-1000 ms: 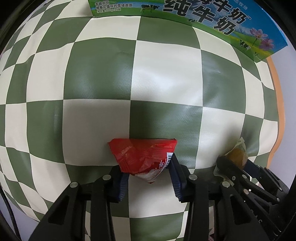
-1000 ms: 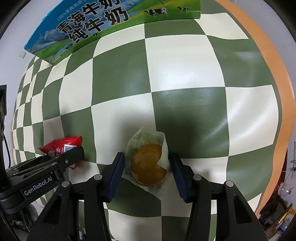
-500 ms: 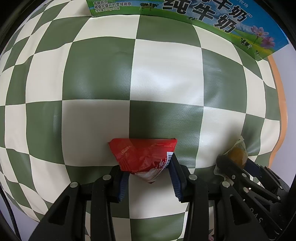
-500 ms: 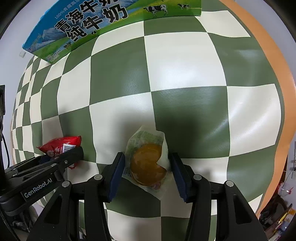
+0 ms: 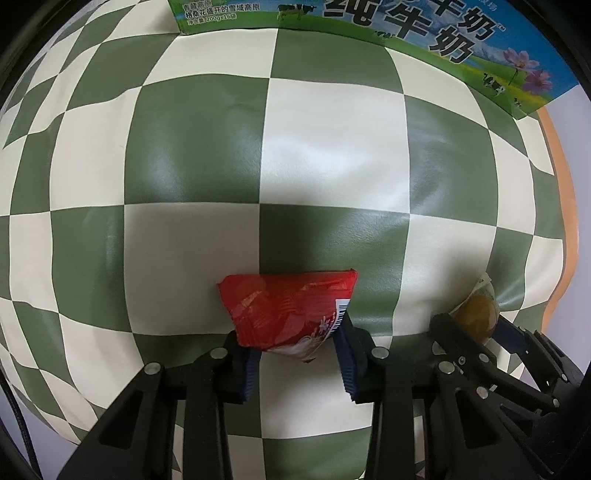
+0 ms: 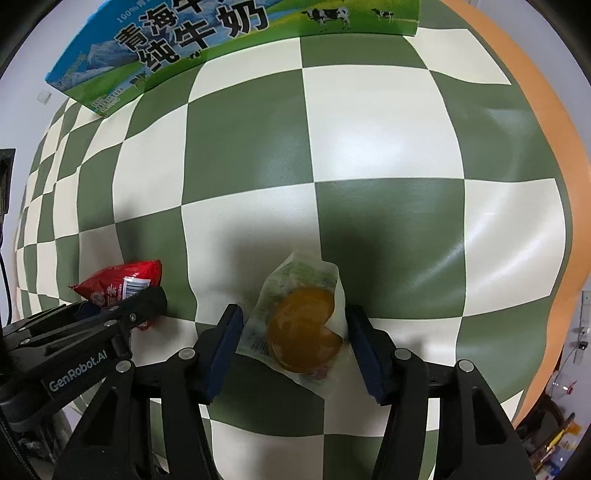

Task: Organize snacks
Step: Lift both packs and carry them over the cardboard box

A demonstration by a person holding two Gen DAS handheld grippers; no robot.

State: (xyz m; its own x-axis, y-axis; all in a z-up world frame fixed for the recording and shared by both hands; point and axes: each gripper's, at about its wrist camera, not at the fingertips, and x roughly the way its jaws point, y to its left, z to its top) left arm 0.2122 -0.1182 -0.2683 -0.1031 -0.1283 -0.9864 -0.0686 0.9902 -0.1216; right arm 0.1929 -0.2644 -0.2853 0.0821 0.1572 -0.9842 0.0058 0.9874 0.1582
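My left gripper (image 5: 295,354) is shut on a red snack packet (image 5: 291,314) and holds it above the green-and-cream checkered table (image 5: 332,155). My right gripper (image 6: 293,345) is shut on a clear-wrapped orange-brown pastry (image 6: 303,328). The two grippers are side by side. The pastry also shows at the right edge of the left wrist view (image 5: 476,317), and the red packet at the left of the right wrist view (image 6: 118,284).
A blue-and-green milk carton box (image 5: 406,29) stands at the far edge of the table; it also shows in the right wrist view (image 6: 207,40). The table's orange rim (image 6: 546,147) runs along the right side.
Both grippers, each still holding its snack, have moved slightly forward toward the milk box. Grips are unchanged.
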